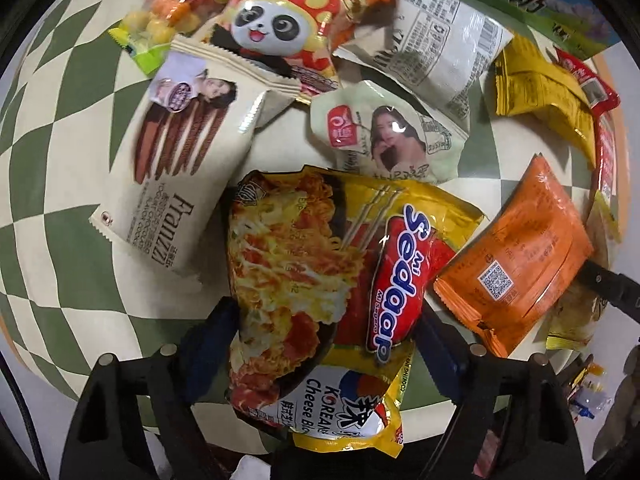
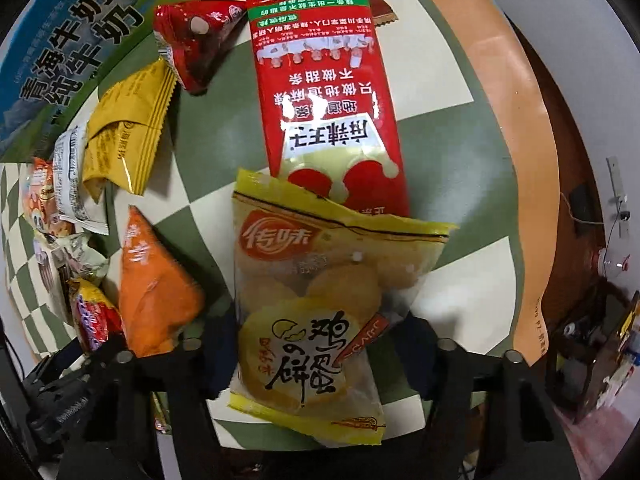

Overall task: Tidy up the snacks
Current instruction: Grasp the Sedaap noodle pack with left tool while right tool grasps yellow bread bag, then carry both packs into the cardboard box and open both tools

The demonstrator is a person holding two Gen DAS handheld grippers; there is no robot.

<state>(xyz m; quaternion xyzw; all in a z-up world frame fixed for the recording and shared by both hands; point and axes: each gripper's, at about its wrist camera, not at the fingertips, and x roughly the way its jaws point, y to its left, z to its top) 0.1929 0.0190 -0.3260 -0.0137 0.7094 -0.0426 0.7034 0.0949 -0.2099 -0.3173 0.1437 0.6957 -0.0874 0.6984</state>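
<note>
Gripping now: both tongs point down at the checkered surface [image 1: 60,160], each with a packet between its fingers (two pickups at once).
Left tongs [image 1: 324,336]: narrowed onto the noodle packet [image 1: 312,264]; the blue pads sit against its two long edges and the wrapper looks pinched in at the waist, so it reads as held.
Noodle packet, place: centre of the left view, running from the tongs at 6 o'clock up to the middle, with the Franzzi cookie pack [image 1: 176,168] just beside it at 10 o'clock and an orange packet [image 1: 516,264] near it at 3 o'clock.
Right tongs [image 2: 316,340]: drawn in narrow on the egg biscuit bag [image 2: 304,300], whose right side is crumpled where the pad meets it.
Biscuit bag, place: centre to 6 o'clock in the right view, its top seal overlapping the lower end of the long red packet [image 2: 332,100] at 12 o'clock.
Step in hand: probably securing both packets before carrying them off to be sorted.
Doing it well: squeeze only enough to hold, since the biscuits and the noodle block are likely to crack; lift straight up so that neighbours are not dragged.
Watch for: the biscuit bag catching on the red packet it touches, and the slick noodle wrapper sliding between the pads.
Destination: not evident; the milk box [image 2: 68,40] at 10 o'clock is one candidate, though that is a guess.
</note>
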